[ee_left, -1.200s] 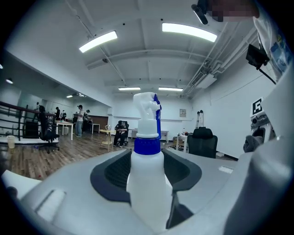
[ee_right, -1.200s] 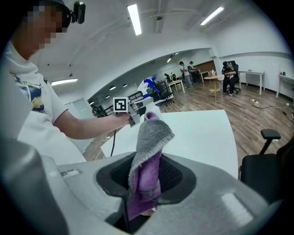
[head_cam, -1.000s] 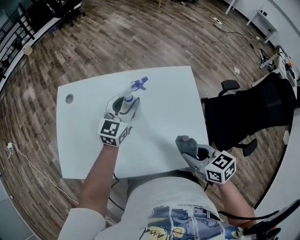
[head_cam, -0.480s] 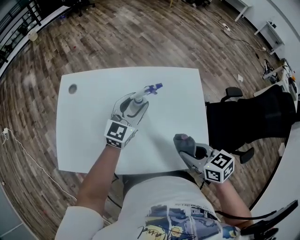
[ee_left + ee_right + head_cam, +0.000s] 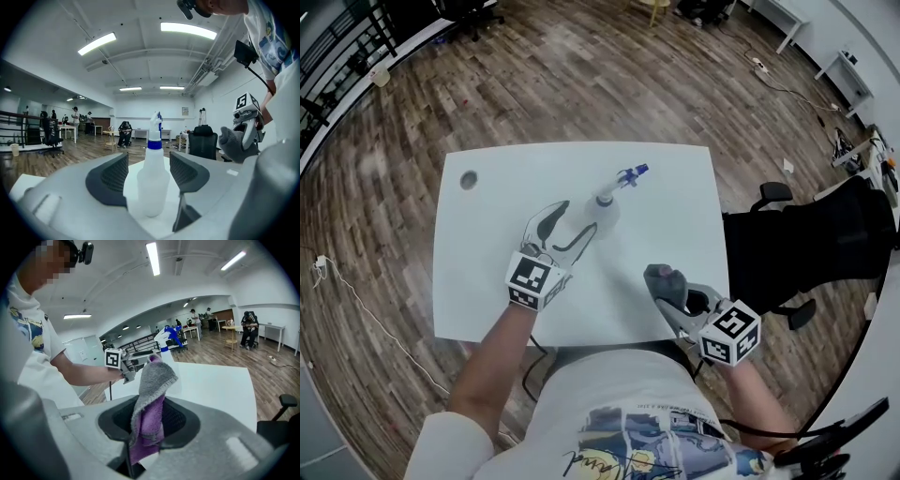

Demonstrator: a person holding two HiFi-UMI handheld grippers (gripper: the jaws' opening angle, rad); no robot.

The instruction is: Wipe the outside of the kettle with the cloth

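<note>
A translucent white spray bottle (image 5: pixel 604 210) with a blue nozzle stands upright on the white table (image 5: pixel 487 272). My left gripper (image 5: pixel 565 229) sits just behind it. Its jaws have just been opening, and in the left gripper view the bottle (image 5: pixel 151 183) stands between the left gripper's (image 5: pixel 148 165) dark pads with a gap on each side. My right gripper (image 5: pixel 671 292) hovers over the table's near right edge, shut on a grey and purple cloth (image 5: pixel 666 284). In the right gripper view the cloth (image 5: pixel 151 394) sticks up from the right gripper (image 5: pixel 149 430) and droops over.
A round cable hole (image 5: pixel 469 179) marks the table's far left corner. A black office chair (image 5: pixel 806 246) stands right of the table on the wooden floor (image 5: pixel 581 75). Several people sit and stand far off across the room (image 5: pixel 75 124).
The left jaws have spread off the bottle and drawn back a little toward me, leaving it standing free. The right gripper still holds the cloth and has shifted slightly.
</note>
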